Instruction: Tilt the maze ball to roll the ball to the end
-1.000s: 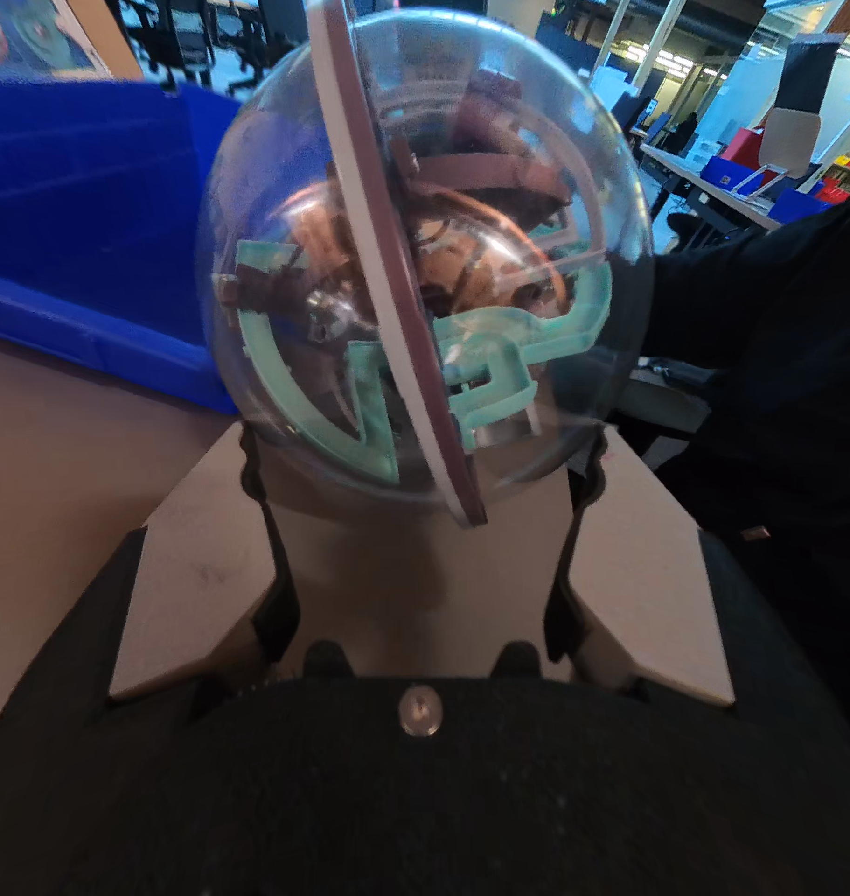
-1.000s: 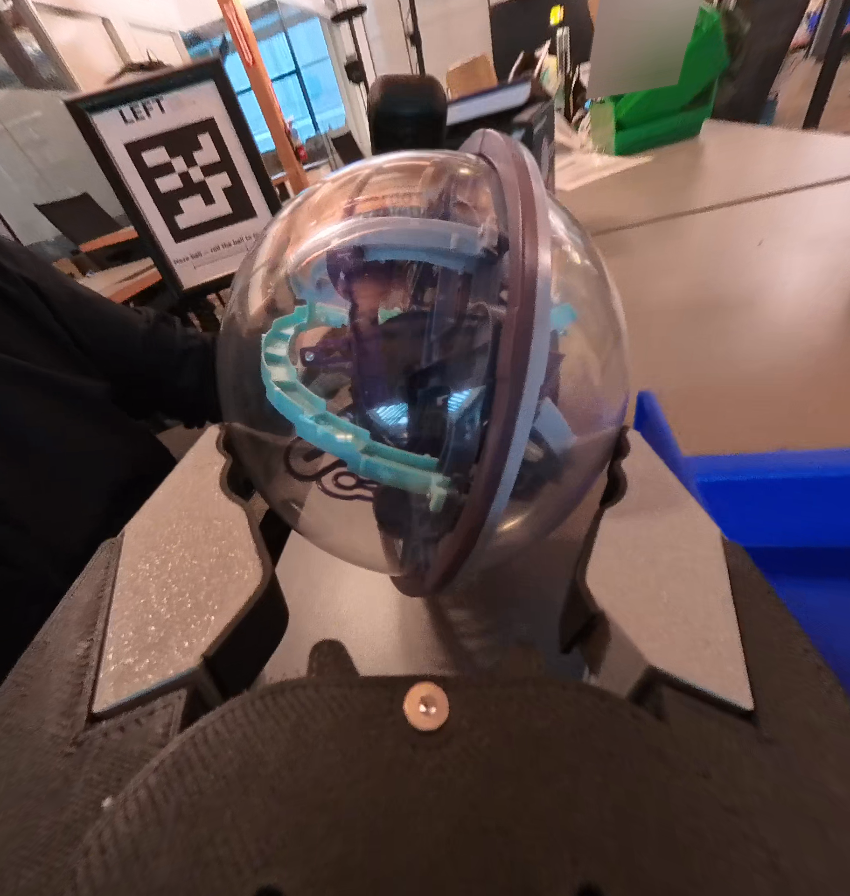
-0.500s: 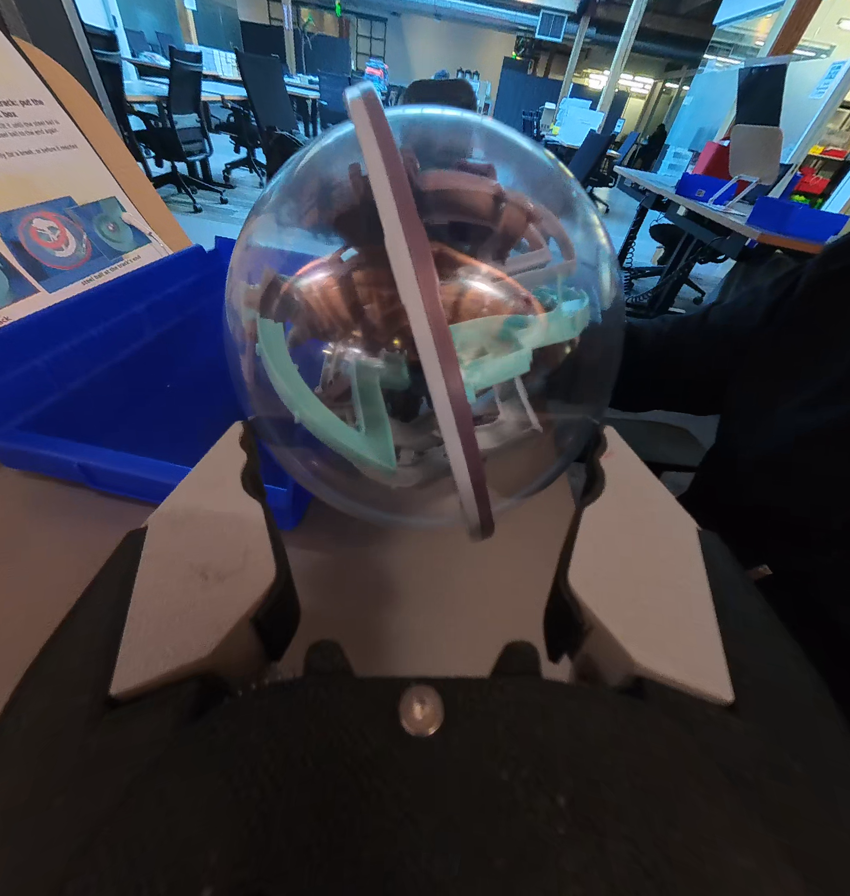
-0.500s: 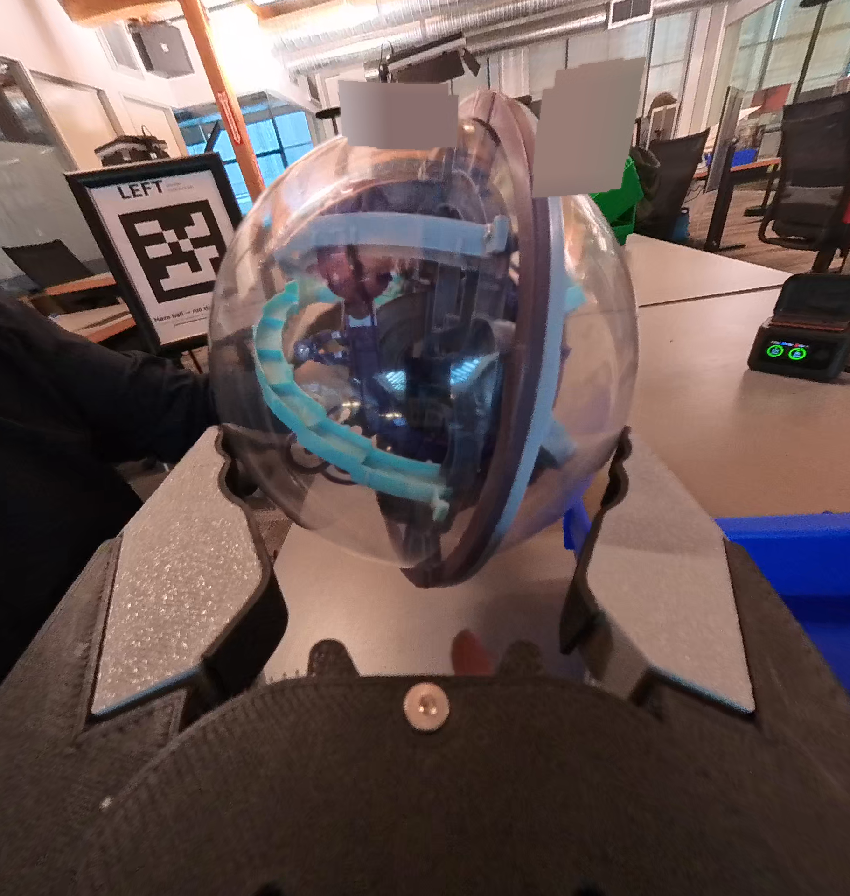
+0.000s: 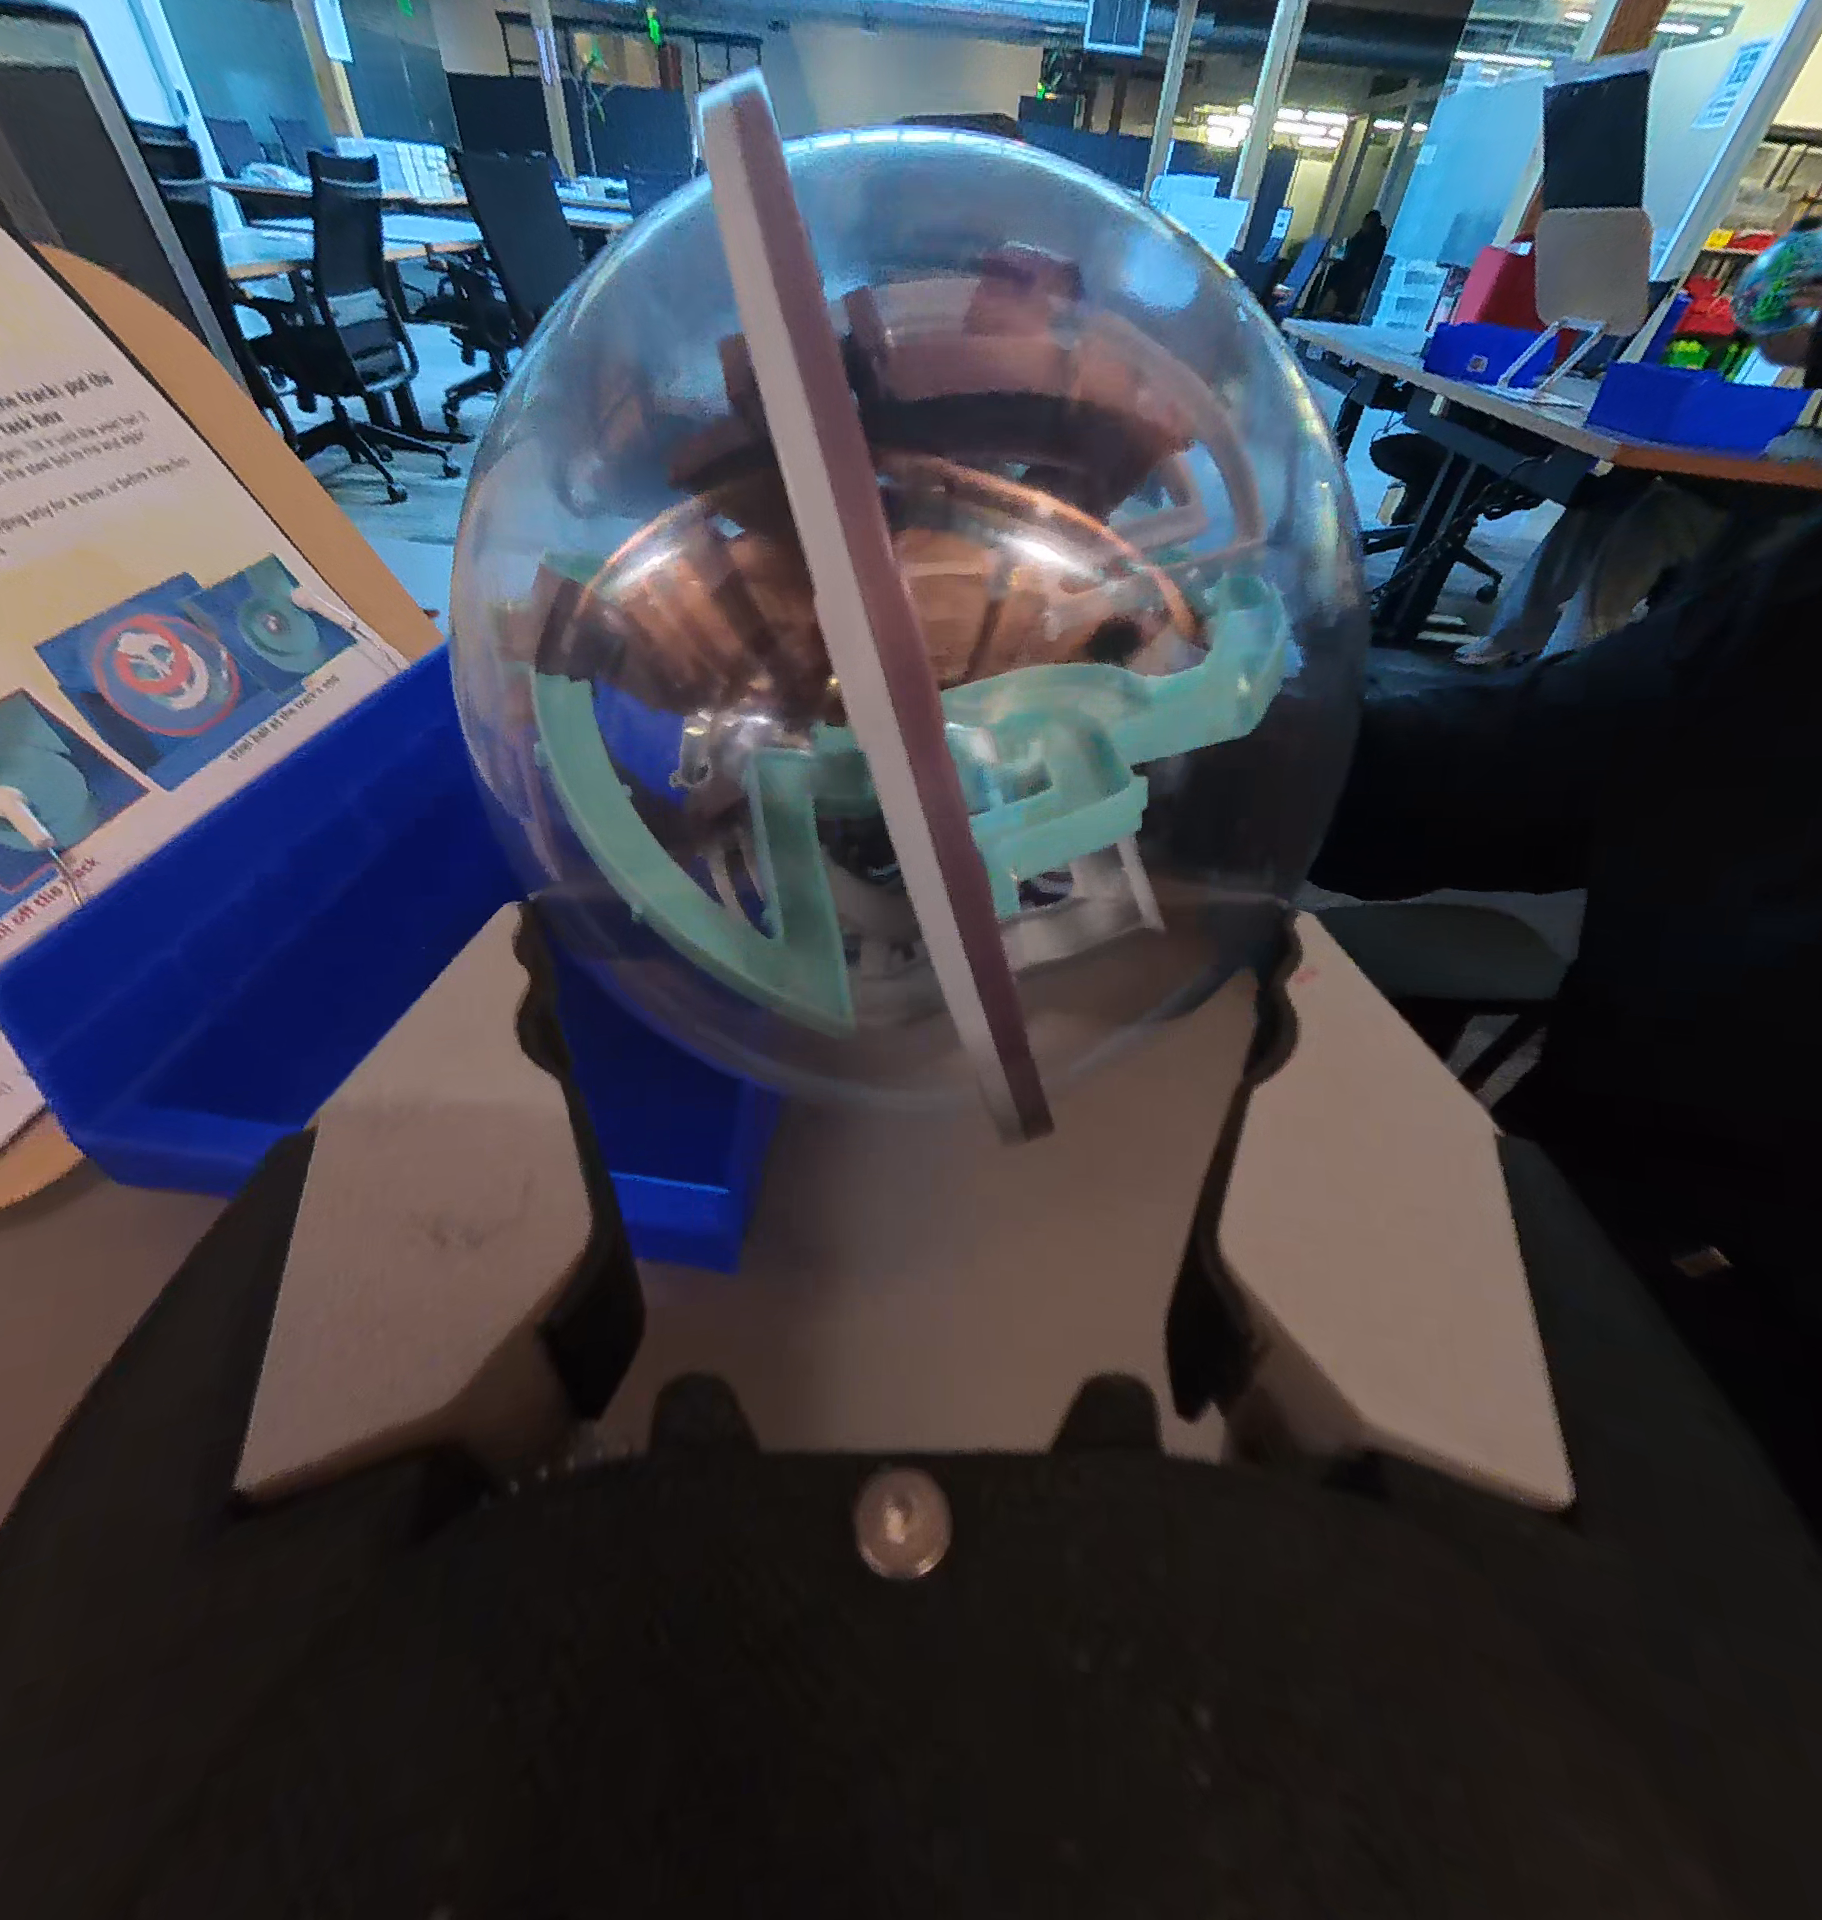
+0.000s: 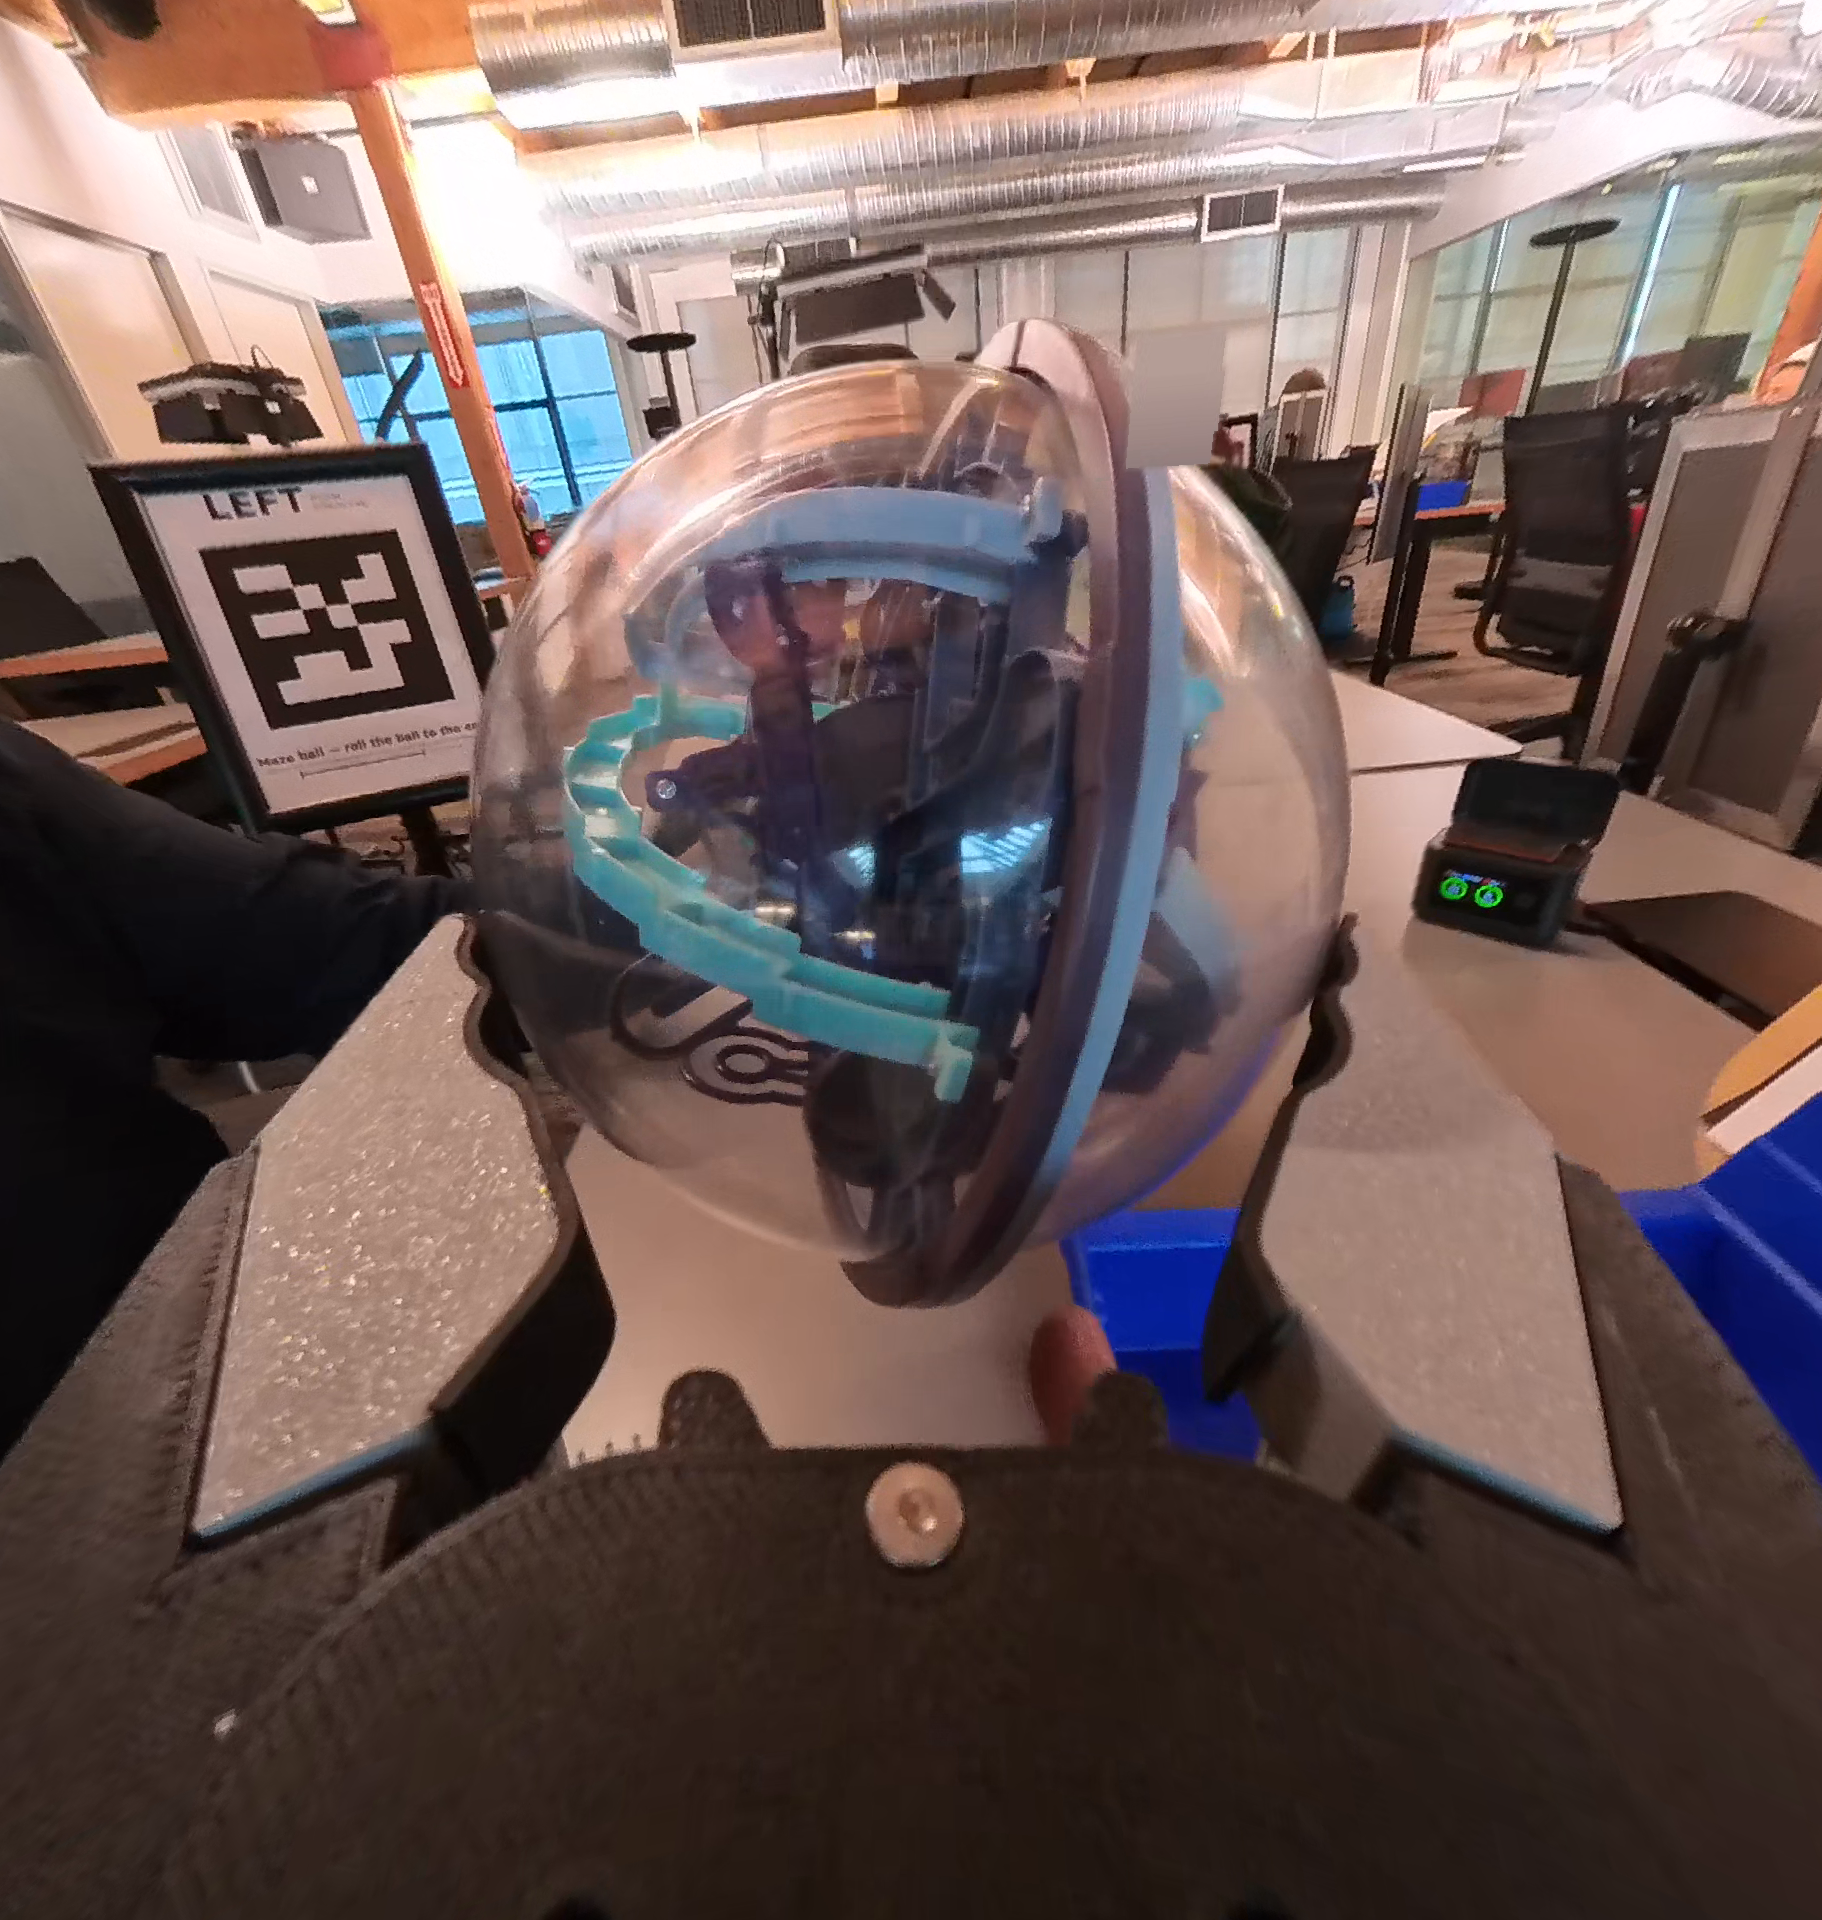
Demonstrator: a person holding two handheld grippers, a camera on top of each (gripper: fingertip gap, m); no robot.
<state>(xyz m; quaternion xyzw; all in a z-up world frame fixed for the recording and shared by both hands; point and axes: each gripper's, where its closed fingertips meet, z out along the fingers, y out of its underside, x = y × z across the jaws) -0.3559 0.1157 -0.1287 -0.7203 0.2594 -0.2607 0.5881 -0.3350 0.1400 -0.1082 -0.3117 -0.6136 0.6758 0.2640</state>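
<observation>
Left fingers: my left gripper (image 5: 907, 925) stood spread very wide, its black pads (image 5: 538, 997) pressed on the clear shell of the maze ball (image 5: 907, 623) at 9 and 3 o'clock.
Right fingers: my right gripper (image 6: 907, 977) was likewise spread wide and clamped on the same maze ball (image 6: 907, 790), pads (image 6: 491, 997) touching the shell low on both flanks.
Where the sphere sat: it lay at 12 o'clock from each set of fingertips, lifted clear of the grey table (image 6: 1572, 997) and above the blue bin (image 5: 294, 935).
Which hand was nearer: neither, I judged; both held it equally, from opposite sides.
Axis that mattered: the dark equator ring (image 5: 865, 623) ran near upright, leaning from 11 to 5 o'clock in my left view, so I judged any tilt would need both wrists rolling together.
Look of the sphere: transparent shell, teal track (image 5: 699, 894) low in front, brown ramps (image 5: 990, 540) above, blue rails (image 6: 845, 540) on the far half.
Small ball: I could not pick it out with certainty.
</observation>
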